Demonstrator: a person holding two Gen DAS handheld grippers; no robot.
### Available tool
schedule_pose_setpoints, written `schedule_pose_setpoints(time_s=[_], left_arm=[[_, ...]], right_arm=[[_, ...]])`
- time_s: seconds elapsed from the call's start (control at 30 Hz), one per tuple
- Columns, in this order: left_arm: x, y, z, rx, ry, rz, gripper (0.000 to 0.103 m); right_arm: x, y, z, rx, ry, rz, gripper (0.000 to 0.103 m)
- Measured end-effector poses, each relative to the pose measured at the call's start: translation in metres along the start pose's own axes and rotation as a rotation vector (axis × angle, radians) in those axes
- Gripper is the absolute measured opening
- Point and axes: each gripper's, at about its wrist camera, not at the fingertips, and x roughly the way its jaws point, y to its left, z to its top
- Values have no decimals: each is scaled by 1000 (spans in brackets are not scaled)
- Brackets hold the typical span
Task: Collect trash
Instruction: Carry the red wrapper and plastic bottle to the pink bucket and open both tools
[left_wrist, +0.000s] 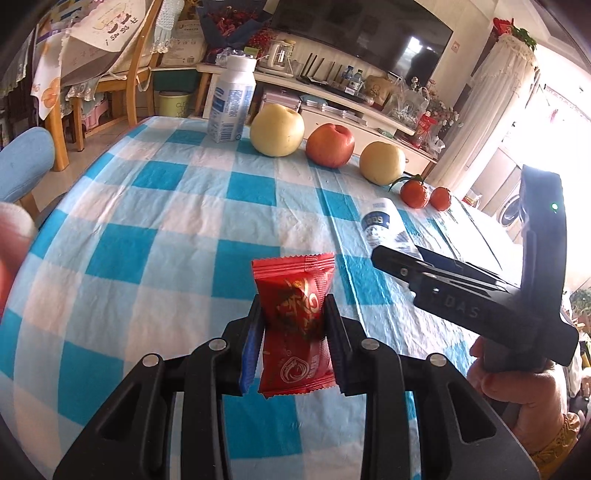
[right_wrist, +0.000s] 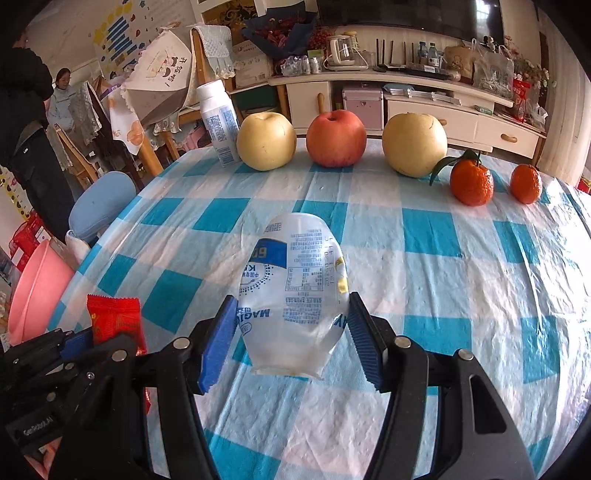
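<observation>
Blue-checked table (right_wrist: 443, 266), fruit row at 12 o'clock. Left gripper (left_wrist: 293, 332) clamped on red packet (left_wrist: 293, 317); right gripper (right_wrist: 291, 332) clamped on clear cup (right_wrist: 295, 288). Only right view shows pink basin (right_wrist: 37, 288) at 9 o'clock.

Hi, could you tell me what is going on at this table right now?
A person is collecting trash with a gripper in each hand. The left gripper is shut on a red snack wrapper, and the right gripper is closed on a clear plastic cup, both lifted off the checked tablecloth. The fruit and the white bottle stand untouched at the far edge. A pink basin sits beside the table.
</observation>
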Motion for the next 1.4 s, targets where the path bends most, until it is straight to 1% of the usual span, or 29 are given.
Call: schedule_pose_setpoints(time_s=[0.3, 0.5, 0.77, 1.1, 1.4], left_arm=[[-35, 15, -13, -32, -46, 27, 33], [-59, 29, -13, -38, -91, 86, 33], [-91, 58, -4, -84, -151, 173, 33], [-123, 92, 9, -138, -217, 266, 33], [-148, 132, 15, -209, -255, 355, 33]], right_arm=[[-32, 30, -29, -29, -12, 27, 61], [-51, 52, -43, -59, -17, 45, 61], [-68, 84, -57, -111, -12, 60, 61], [-79, 127, -60, -186, -21, 76, 61], [-78, 182, -51, -270, -27, 133, 61]])
